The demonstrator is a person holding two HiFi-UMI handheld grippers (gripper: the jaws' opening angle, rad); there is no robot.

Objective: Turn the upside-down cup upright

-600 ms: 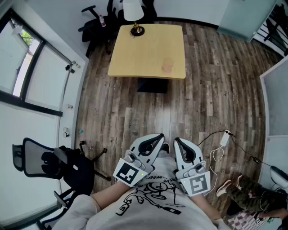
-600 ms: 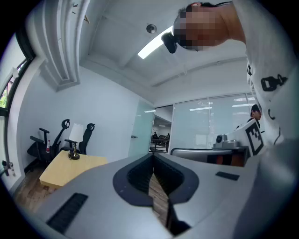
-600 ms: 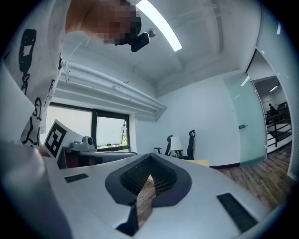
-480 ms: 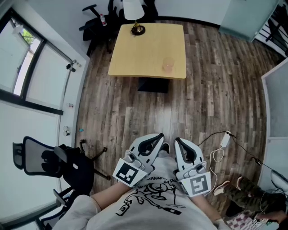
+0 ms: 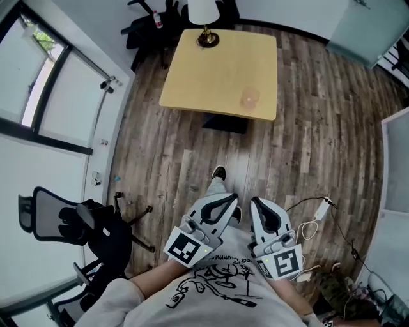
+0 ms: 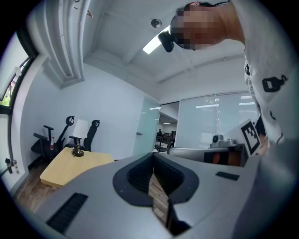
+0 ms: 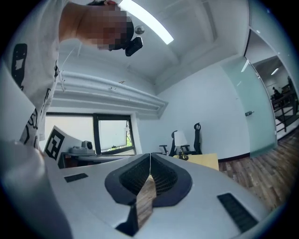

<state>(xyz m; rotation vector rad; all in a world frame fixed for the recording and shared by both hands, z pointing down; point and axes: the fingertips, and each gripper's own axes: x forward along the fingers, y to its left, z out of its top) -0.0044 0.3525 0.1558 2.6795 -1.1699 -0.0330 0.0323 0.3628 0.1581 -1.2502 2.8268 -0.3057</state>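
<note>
The left gripper (image 5: 227, 200) and right gripper (image 5: 256, 204) keep their jaws closed and empty. At 12 o'clock, the pale wooden counter (image 5: 204, 76) bearing the translucent pink cup (image 5: 250, 97) has come nearer.

One wooden table (image 5: 217, 70), one pink cup (image 5: 249, 97), one lamp (image 5: 206, 18), two grippers, left gripper (image 5: 229, 203) and right gripper (image 5: 257, 205), one black chair (image 5: 67, 223) close by, one white cord (image 5: 313, 220).

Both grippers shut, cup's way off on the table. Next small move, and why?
Probably step toward the table first. The cup sits by its closer right corner, well beyond both grippers: the left gripper and right gripper are held level close to the person's body, fingers together and empty. Nothing looks graspable from here.
</note>
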